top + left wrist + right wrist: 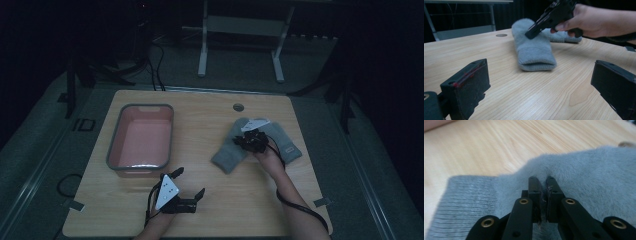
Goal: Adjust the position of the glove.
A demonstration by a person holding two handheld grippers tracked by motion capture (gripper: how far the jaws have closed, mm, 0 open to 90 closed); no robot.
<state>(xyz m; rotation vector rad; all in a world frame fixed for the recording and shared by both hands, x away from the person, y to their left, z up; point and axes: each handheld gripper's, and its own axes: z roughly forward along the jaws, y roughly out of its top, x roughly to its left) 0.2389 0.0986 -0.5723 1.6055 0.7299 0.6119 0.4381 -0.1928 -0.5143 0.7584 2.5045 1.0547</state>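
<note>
You are holding the left gripper (189, 184) nearest you, just in front of the pink bin (116, 133), with its jaws standing wide and nothing between them; keep it parked there while the right hand works.

Beyond and to the right of the bin, you are pinching the near grey mitten (231, 148) with the right gripper (543, 185). Its jaws are drawn narrow on a small fold of fleece in the body of the mitten, just past the ribbed cuff (461, 205). In the left gripper view the mitten (532, 47) is lying flat on the wooden table (524, 92), cuff toward that camera.

- While lifting, keep the jaws clamped; the fold is thin and fleece is likely to slip.
- Raise slowly until the cuff is hanging free of the table.
- The second mitten (286, 141) is lying just beside, farther from the bin; watch that it is not dragging along.
</note>
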